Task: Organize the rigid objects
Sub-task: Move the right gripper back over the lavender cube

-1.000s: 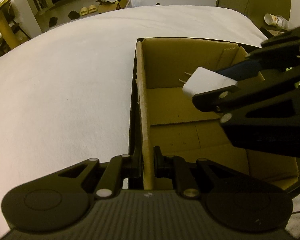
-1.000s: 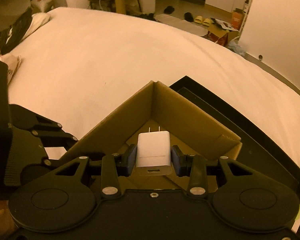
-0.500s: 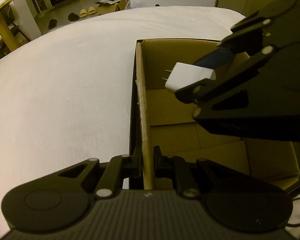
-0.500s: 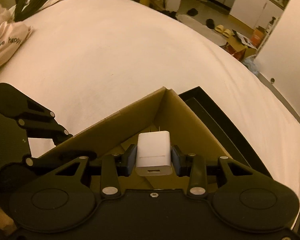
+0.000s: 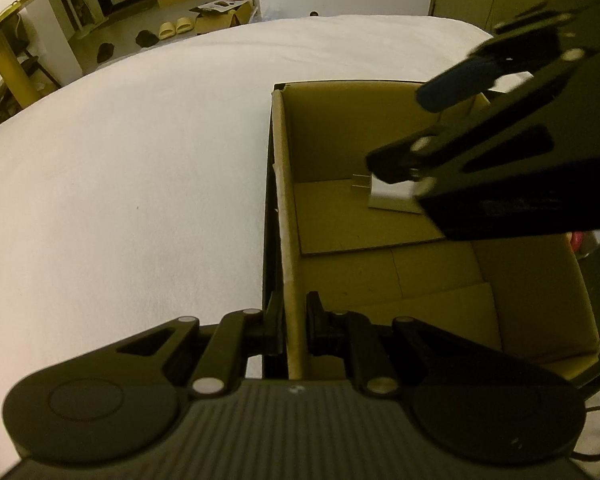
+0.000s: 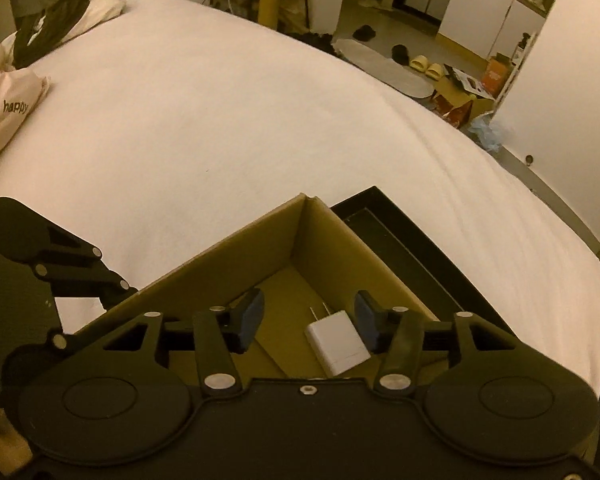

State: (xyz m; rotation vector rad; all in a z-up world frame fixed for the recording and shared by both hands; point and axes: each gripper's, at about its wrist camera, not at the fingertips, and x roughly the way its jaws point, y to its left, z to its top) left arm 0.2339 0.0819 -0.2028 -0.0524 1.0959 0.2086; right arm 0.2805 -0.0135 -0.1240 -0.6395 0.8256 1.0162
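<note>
Right gripper (image 6: 306, 322): jaws opening, blue pads clear of white USB wall charger (image 6: 337, 342); nothing pinched. Charger lies flat on floor of cardboard box (image 6: 236, 256), prongs toward far corner. Left gripper (image 5: 294, 326): clamped narrow on box's near wall, steadying it. Box sits on white bed (image 5: 120, 200), black tray (image 6: 412, 248) just beside.

Risks:
- Right pad close beside charger; careless withdrawal could clip it, skid it across floor.
- Loose cardboard insert under charger may shift.
- Left clamp pulling sideways could tilt box on soft bedding.
</note>
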